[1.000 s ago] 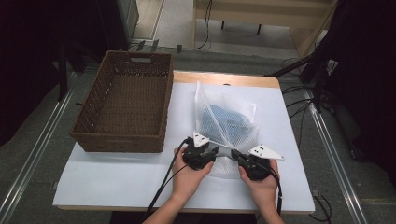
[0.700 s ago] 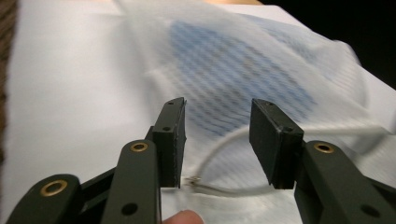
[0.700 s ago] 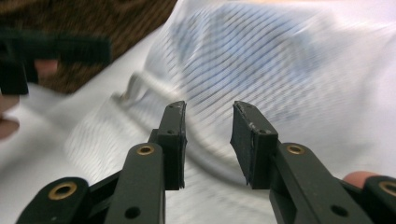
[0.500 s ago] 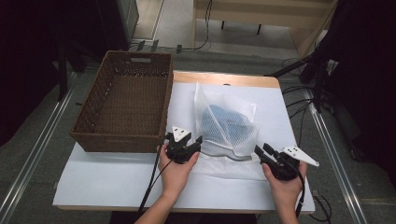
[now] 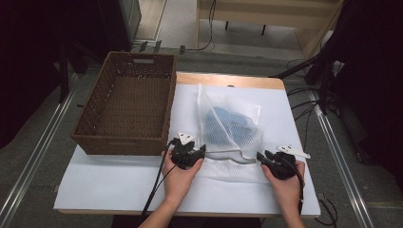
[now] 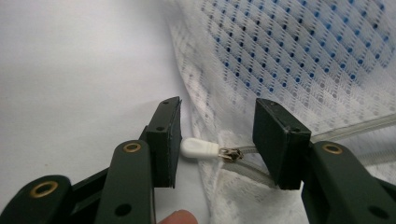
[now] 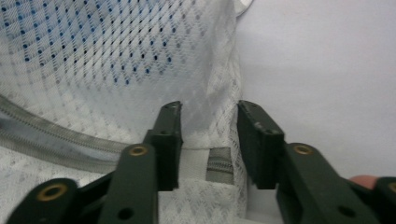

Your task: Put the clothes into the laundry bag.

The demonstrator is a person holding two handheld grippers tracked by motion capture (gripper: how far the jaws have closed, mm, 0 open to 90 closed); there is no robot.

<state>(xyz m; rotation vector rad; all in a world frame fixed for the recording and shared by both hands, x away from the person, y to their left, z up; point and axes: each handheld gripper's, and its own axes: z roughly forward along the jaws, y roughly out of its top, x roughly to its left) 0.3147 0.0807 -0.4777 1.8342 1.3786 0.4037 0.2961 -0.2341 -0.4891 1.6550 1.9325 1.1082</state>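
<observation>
The white mesh laundry bag [image 5: 231, 128], with a blue garment [image 5: 228, 124] inside, lies on the white table [image 5: 109, 180] just ahead of both grippers, its zippered edge running crosswise between them. A brown wicker basket [image 5: 126, 111] stands beyond and to the outer side of the left gripper [image 5: 196, 153]. That gripper sits at the bag's near left corner, its jaws partly open and pressing on nothing; the white zipper pull [image 6: 200, 148] lies between them, close against one pad, with the zipper track [image 6: 355, 125] leading away past the other jaw. The right gripper [image 5: 264, 156], at the opposite corner, straddles the zipper's end [image 7: 218, 167]; its jaws have just been closing, with mesh between them but not yet pinched. The left gripper is the nearer to the pull.
</observation>
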